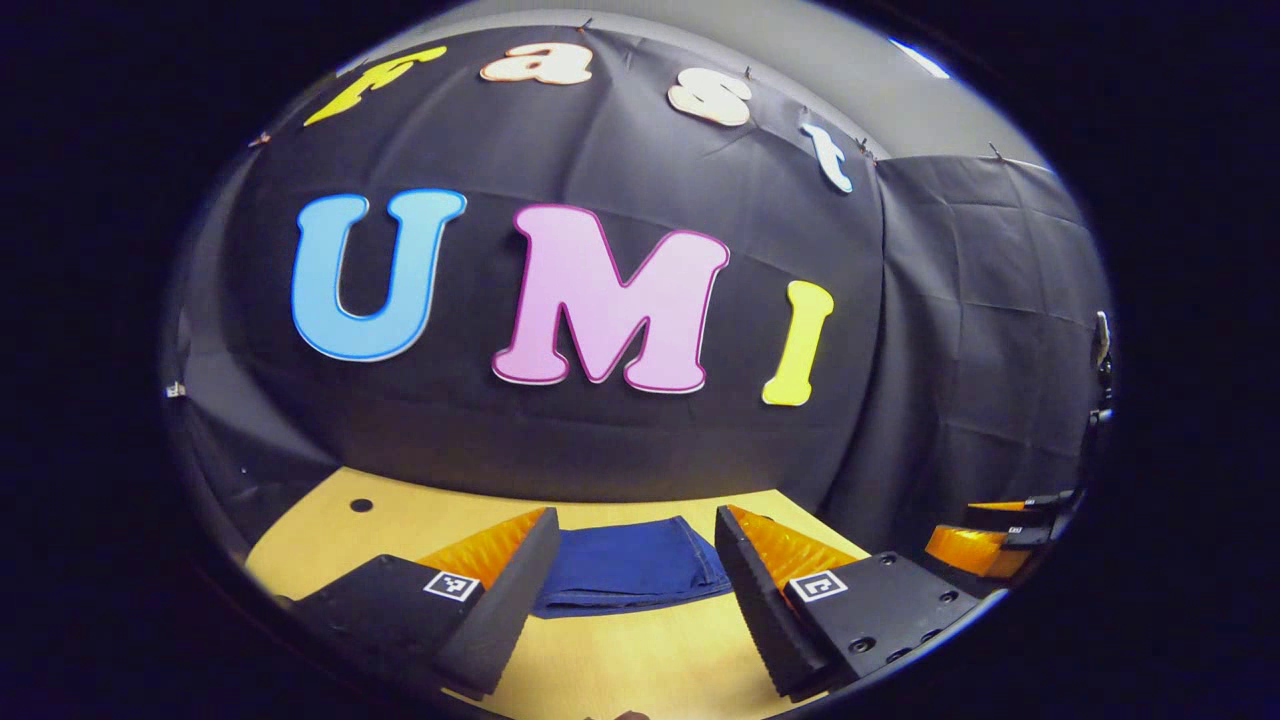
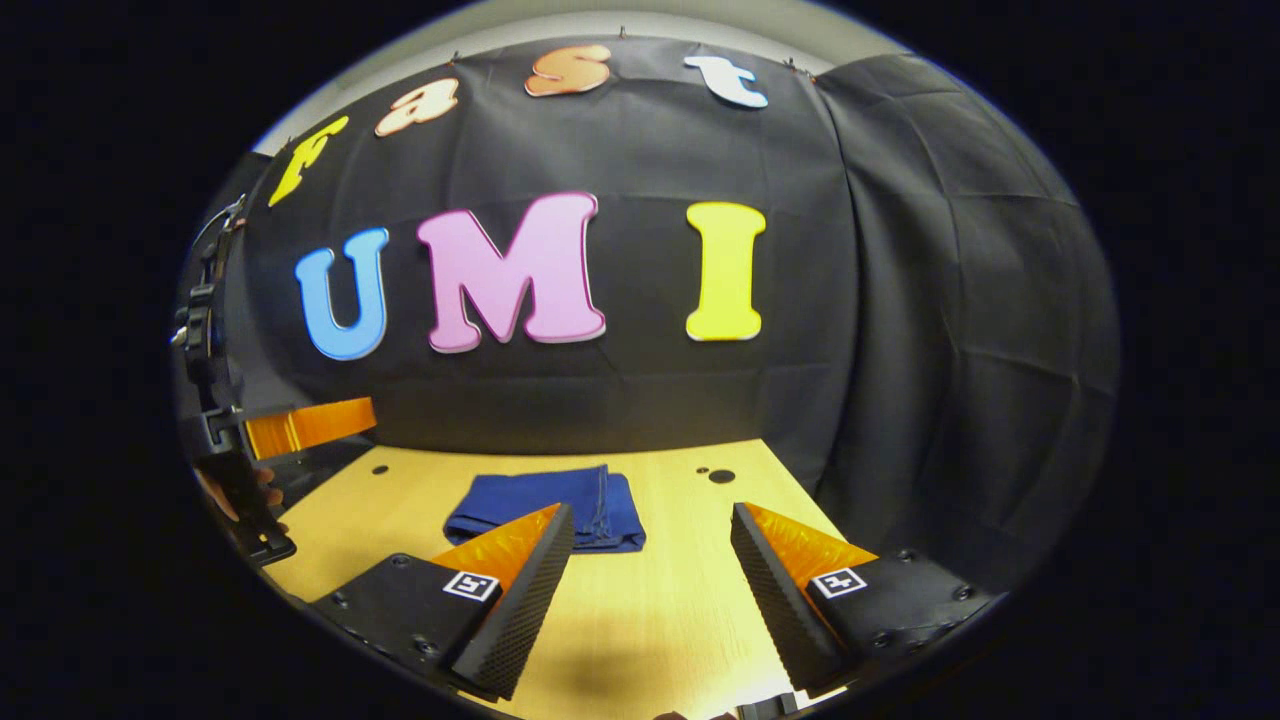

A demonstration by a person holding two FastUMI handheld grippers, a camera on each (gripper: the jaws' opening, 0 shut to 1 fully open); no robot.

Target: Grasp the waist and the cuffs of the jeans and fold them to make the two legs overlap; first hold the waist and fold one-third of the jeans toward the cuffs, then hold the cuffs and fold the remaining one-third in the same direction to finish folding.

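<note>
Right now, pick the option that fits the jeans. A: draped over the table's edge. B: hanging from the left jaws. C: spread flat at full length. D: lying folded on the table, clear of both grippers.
D: the jeans lie as a compact folded bundle on the table, with both grippers' jaws open and empty.

Blue jeans (image 2: 545, 510) lie folded flat on the table (image 2: 640, 620).

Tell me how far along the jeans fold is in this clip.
Folding looks done: the jeans lie as a compact folded bundle on the table. Nothing is in hand; the left tool and right tool are open and apart from them. Nothing visibly remains.
</note>
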